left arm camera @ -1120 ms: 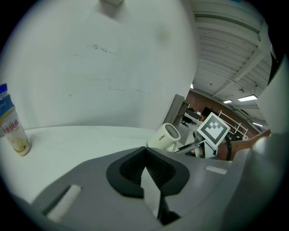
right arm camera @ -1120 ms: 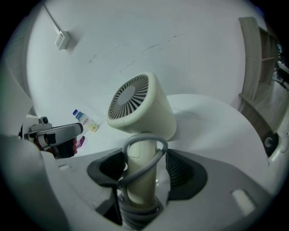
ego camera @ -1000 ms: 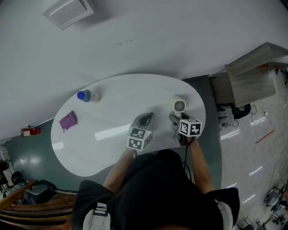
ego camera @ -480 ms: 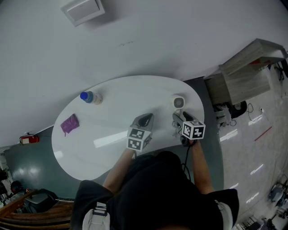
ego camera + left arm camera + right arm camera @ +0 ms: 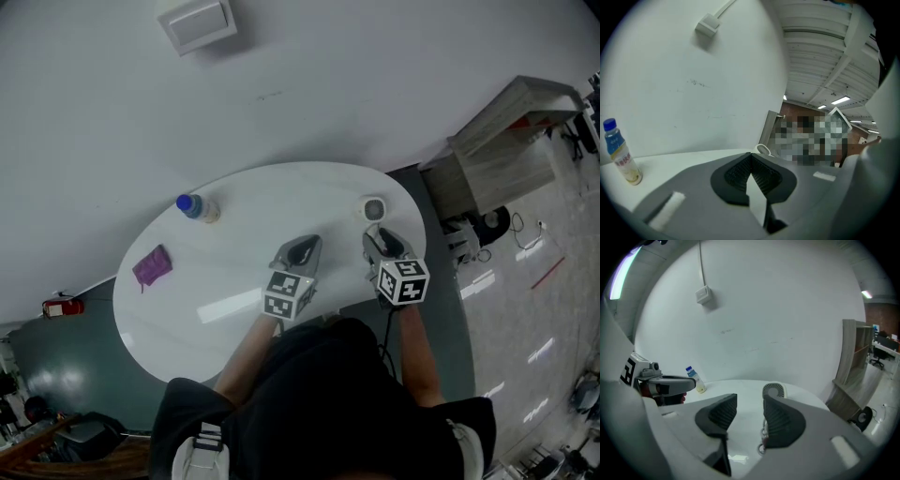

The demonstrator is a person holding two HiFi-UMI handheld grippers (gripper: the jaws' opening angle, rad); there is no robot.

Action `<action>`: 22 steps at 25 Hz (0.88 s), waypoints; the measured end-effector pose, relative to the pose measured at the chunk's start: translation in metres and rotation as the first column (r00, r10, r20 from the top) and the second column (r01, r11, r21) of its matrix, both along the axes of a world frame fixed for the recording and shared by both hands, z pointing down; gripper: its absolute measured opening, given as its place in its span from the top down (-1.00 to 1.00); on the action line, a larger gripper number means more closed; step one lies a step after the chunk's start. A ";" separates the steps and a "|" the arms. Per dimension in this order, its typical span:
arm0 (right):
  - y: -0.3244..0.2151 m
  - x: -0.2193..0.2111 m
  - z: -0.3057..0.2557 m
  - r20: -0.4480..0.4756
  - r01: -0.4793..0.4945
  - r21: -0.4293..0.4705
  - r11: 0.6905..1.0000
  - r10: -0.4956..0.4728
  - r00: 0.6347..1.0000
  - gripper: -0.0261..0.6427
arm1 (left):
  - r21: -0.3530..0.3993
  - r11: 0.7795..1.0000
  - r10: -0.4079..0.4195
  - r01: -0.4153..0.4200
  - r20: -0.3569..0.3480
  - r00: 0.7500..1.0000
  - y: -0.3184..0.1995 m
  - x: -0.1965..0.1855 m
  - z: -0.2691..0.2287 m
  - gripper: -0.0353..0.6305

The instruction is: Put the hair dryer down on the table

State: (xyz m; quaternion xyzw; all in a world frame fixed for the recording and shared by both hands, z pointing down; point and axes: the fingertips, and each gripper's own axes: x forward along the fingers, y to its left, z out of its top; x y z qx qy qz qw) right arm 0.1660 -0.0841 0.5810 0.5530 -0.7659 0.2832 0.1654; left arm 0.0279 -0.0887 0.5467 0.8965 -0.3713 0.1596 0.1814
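The hair dryer [image 5: 374,209] sits on the white tabletop [image 5: 234,309], close to its far right edge. In the right gripper view its round grille [image 5: 774,391] faces the camera. Nothing holds it.

The right hand-held gripper [image 5: 380,238] is just on the near side of the hair dryer. Its 2 jaws are apart and are closing. The dark pads [image 5: 780,420] press on nothing, and the hair dryer shows past their tips, not touching them. A thin curly cord [image 5: 763,437] shows low in the gap by the right pad. I cannot tell if it touches the pad.

The left hand-held gripper [image 5: 302,251] is over the middle of the tabletop, near the front edge. Its 2 jaws are shut tight together with nothing in them.

A bottle [image 5: 197,207] with a blue cap stands near the far left edge. A small purple thing [image 5: 152,266] lies by the left edge, well apart from both hand-held grippers.
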 end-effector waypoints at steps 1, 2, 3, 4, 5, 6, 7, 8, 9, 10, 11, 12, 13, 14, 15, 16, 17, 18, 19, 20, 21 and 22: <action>0.001 -0.004 -0.009 -0.005 -0.005 0.025 1.000 0.005 1.000 0.39 | 0.017 1.000 0.005 -0.004 -0.007 1.000 0.001 -0.002 -0.007 0.87; 0.003 -0.007 -0.018 -0.011 -0.010 0.050 0.999 0.010 1.000 0.42 | 0.033 0.999 0.009 -0.008 -0.016 1.000 0.002 -0.003 -0.015 0.87; 0.004 -0.011 -0.026 -0.022 -0.013 0.074 0.997 0.014 1.000 0.47 | 0.050 0.999 0.012 -0.011 -0.026 1.000 0.003 -0.005 -0.023 0.87; 0.006 -0.014 -0.034 -0.035 -0.015 0.099 0.995 0.019 0.999 0.52 | 0.066 0.998 0.016 -0.014 -0.036 0.999 0.004 -0.007 -0.031 0.87; 0.009 -0.017 -0.042 -0.048 -0.018 0.123 0.992 0.025 0.999 0.56 | 0.083 0.996 0.021 -0.017 -0.045 0.999 0.006 -0.009 -0.038 0.87; 0.012 -0.020 -0.049 -0.060 -0.022 0.146 0.989 0.031 0.998 0.60 | 0.100 0.995 0.026 -0.021 -0.053 0.998 0.008 -0.010 -0.046 0.87; 0.015 -0.023 -0.057 -0.068 -0.028 0.166 0.986 0.040 0.997 0.63 | 0.117 0.993 0.033 -0.025 -0.060 0.998 0.010 -0.011 -0.053 0.87; 0.018 -0.025 -0.064 -0.072 -0.036 0.185 0.982 0.050 0.996 0.66 | 0.132 0.991 0.039 -0.030 -0.065 0.997 0.012 -0.013 -0.059 0.87; 0.021 -0.027 -0.070 -0.073 -0.045 0.202 0.978 0.061 0.995 0.72 | 0.146 0.989 0.046 -0.036 -0.069 0.997 0.014 -0.014 -0.064 0.87; 0.025 -0.028 -0.077 -0.073 -0.056 0.218 0.974 0.073 0.995 0.79 | 0.158 0.987 0.053 -0.041 -0.072 0.996 0.016 -0.015 -0.069 0.87; 0.028 -0.029 -0.083 -0.072 -0.065 0.234 0.970 0.084 0.994 0.85 | 0.168 0.985 0.060 -0.047 -0.072 0.996 0.019 -0.017 -0.072 0.87; 0.031 -0.030 -0.088 -0.072 -0.074 0.249 0.966 0.094 0.993 0.90 | 0.175 0.983 0.067 -0.053 -0.072 0.995 0.022 -0.018 -0.075 0.87; 0.035 -0.031 -0.093 -0.072 -0.080 0.262 0.962 0.102 0.992 0.91 | 0.180 0.982 0.073 -0.060 -0.072 0.995 0.025 -0.019 -0.077 0.87; 0.039 -0.032 -0.097 -0.072 -0.084 0.273 0.958 0.108 0.992 0.90 | 0.183 0.981 0.080 -0.066 -0.072 0.994 0.028 -0.020 -0.078 0.87; 0.042 -0.033 -0.101 -0.072 -0.089 0.281 0.956 0.113 0.991 0.91 | 0.185 0.980 0.086 -0.071 -0.073 0.994 0.031 -0.021 -0.079 0.87; 0.046 -0.034 -0.103 -0.072 -0.092 0.289 0.953 0.118 0.990 0.91 | 0.185 0.980 0.091 -0.076 -0.074 0.993 0.034 -0.022 -0.080 0.87; 0.049 -0.035 -0.105 -0.073 -0.096 0.295 0.951 0.122 0.990 0.91 | 0.184 0.980 0.096 -0.081 -0.075 0.993 0.037 -0.023 -0.080 0.87; 0.053 -0.036 -0.106 -0.075 -0.099 0.302 0.948 0.127 0.989 0.91 | 0.184 0.979 0.101 -0.086 -0.075 0.992 0.039 -0.024 -0.081 0.87; 0.056 -0.037 -0.107 -0.077 -0.102 0.308 0.946 0.132 0.988 0.91 | 0.184 0.979 0.106 -0.090 -0.075 0.992 0.041 -0.025 -0.081 0.87; 0.059 -0.038 -0.107 -0.080 -0.104 0.312 0.944 0.135 0.988 0.91 | 0.184 0.978 0.110 -0.095 -0.076 0.991 0.043 -0.026 -0.082 0.87; 0.063 -0.040 -0.108 -0.082 -0.105 0.315 0.943 0.137 0.987 0.91 | 0.184 0.978 0.114 -0.099 -0.077 0.990 0.046 -0.027 -0.082 0.87; 0.066 -0.041 -0.108 -0.083 -0.104 0.317 0.943 0.137 0.987 0.91 | 0.184 0.978 0.118 -0.102 -0.077 0.990 0.048 -0.027 -0.083 0.87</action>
